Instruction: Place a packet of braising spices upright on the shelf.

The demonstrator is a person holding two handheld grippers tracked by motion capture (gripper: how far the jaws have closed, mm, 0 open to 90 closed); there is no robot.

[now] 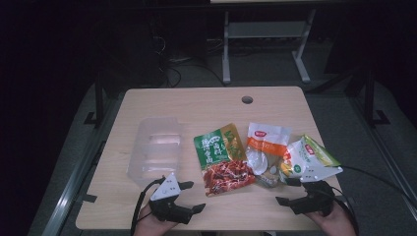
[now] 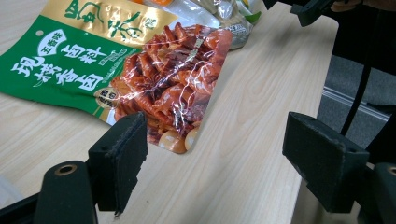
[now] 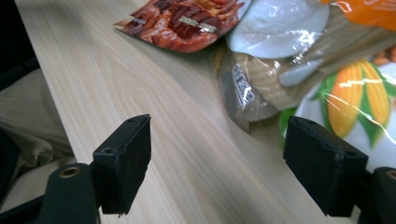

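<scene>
Both my grippers, left [image 1: 189, 196] and right [image 1: 290, 191], gape wide, empty; the glossy spice packet [image 1: 222, 158] (thin, flat on the bench [image 1: 206, 101]) could slide from my jaws.

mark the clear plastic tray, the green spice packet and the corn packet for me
clear plastic tray [image 1: 156, 147]: high view, on its ribbed middle.
green spice packet [image 1: 216, 147]: high view, on the green printed upper half.
corn packet [image 3: 358, 100]: right gripper view, on the printed corn cob.

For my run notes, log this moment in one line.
left gripper: open, empty | right gripper: open, empty | green-and-red plastic snack pouch: flat on wooden table, untouched
</scene>
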